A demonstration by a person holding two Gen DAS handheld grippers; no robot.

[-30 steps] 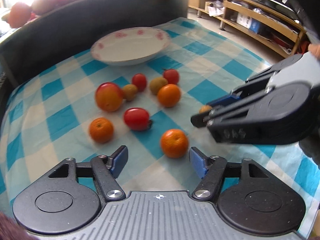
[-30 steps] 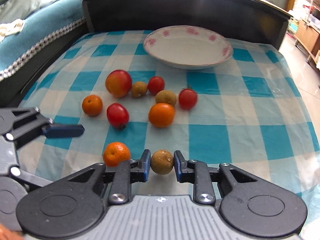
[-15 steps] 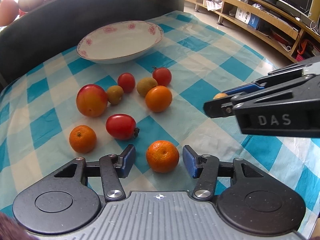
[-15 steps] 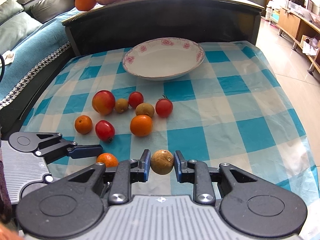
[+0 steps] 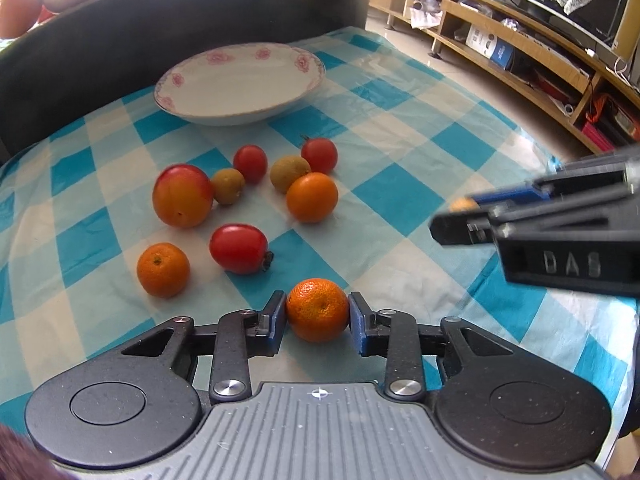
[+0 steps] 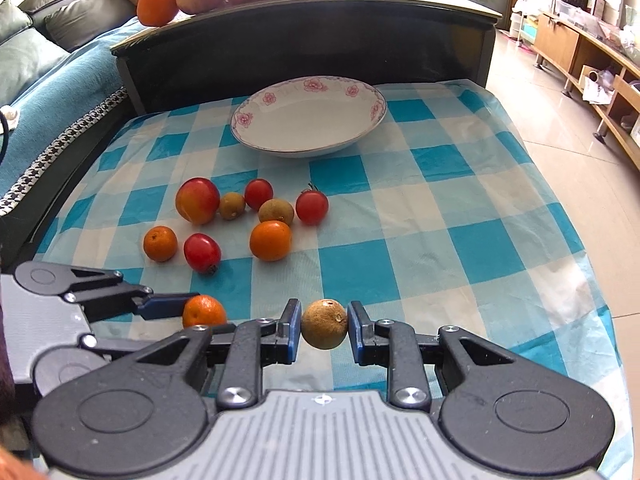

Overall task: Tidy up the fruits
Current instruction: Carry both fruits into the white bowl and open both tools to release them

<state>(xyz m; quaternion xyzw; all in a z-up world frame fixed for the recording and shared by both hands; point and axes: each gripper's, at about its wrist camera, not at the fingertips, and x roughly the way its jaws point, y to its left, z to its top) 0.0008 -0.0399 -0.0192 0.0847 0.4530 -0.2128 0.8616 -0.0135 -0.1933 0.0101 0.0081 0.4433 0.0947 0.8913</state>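
A white plate with pink flowers stands empty at the far end of the blue checked cloth. Several fruits lie loose in the middle: a red-orange apple, an orange, a mandarin, tomatoes and small brown fruits. My left gripper is shut on a second mandarin near the front edge. My right gripper is shut on a brown fruit, held above the cloth to the right of the left gripper. In the right wrist view the left gripper's finger touches the mandarin.
A dark curved ledge with more fruit on top rises behind the plate. A blue-covered sofa runs along the left. The cloth's right edge drops to a tiled floor, with wooden shelves beyond.
My left gripper moved forward around the near mandarin and shut on it. My right gripper rose higher, still holding the brown fruit.
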